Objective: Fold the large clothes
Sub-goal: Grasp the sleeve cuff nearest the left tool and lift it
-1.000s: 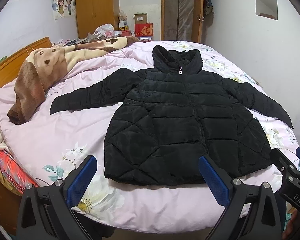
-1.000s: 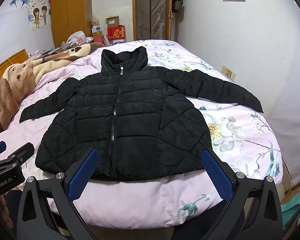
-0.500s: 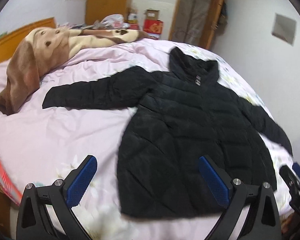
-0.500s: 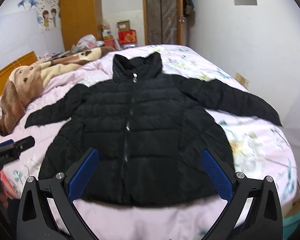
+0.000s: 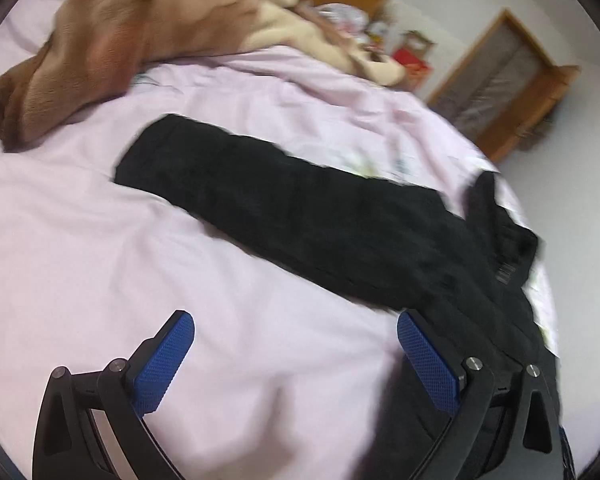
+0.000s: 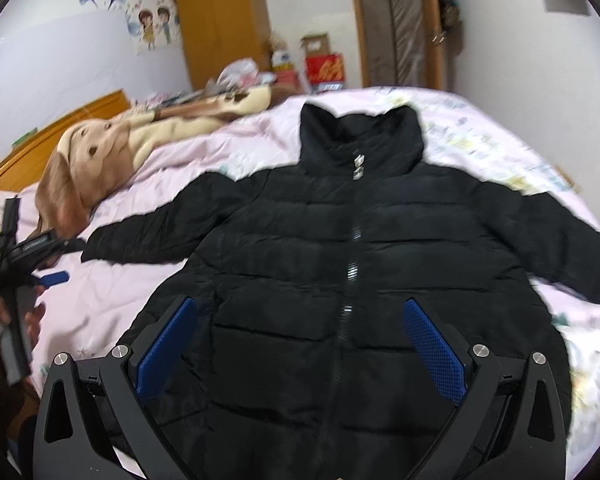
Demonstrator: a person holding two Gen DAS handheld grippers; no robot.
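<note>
black quilted puffer jacket (image 6: 340,280) lies front-up and zipped on a pink floral bedsheet (image 5: 100,240), collar toward the far end of the bed, both sleeves spread out toward the bed's side edges. the right gripper (image 6: 300,344) hovers over the jacket's lower hem with its blue-padded fingers (image 6: 434,350) spread wide, grasping nothing. the left gripper (image 5: 296,360) — seen in the right wrist view near the bed's left edge, held by a hand (image 6: 28,312) — hangs above bare sheet just beside the jacket's left sleeve (image 5: 280,208), likewise released and empty. a brown and cream plush blanket (image 6: 100,168) is bunched along the left edge by the wooden headboard (image 6: 52,140). both views are blurred.
</note>
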